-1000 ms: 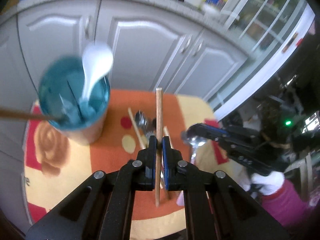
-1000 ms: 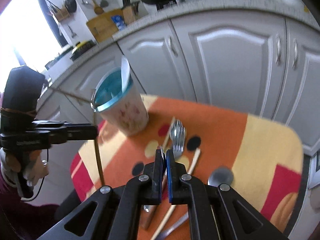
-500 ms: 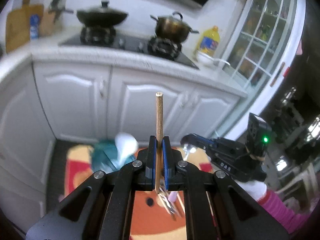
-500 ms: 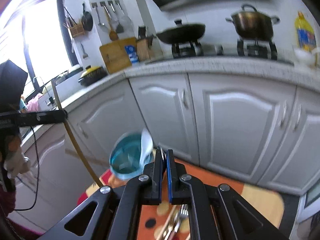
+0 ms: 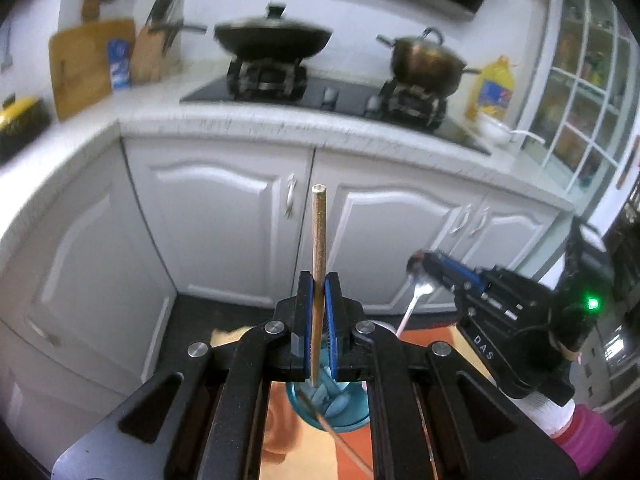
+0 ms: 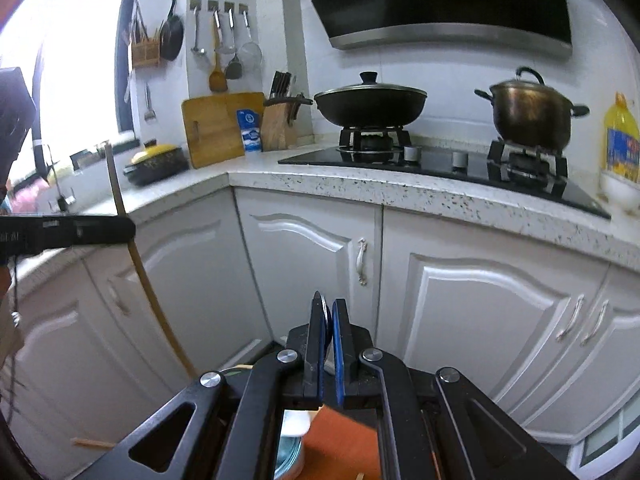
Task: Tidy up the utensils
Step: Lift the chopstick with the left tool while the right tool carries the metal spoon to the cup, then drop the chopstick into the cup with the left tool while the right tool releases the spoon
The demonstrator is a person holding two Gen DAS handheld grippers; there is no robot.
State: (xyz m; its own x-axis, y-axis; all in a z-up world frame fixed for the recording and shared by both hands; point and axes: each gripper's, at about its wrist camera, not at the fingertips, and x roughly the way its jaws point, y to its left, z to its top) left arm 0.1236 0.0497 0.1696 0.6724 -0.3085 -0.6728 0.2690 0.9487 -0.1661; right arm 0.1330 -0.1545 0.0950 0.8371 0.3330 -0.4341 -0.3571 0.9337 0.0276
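I have lifted both tongs off the orange patterned mat (image 5: 432, 344). My left tongs (image 5: 319, 312) stay clenched on the thin wooden chopstick (image 5: 319, 232), now upright above the teal-rimmed utensil cup (image 5: 340, 412). My right tongs (image 6: 328, 344) grip the steel spoon (image 5: 420, 292) by its bowl. Both pieces look ready to drop into the cup.

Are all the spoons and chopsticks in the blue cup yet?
Not yet. The blue cup already holds something pale. The left gripper grips a chopstick; the right gripper pinches a spoon. Both still need dropping in. What remains on the mat is hidden.
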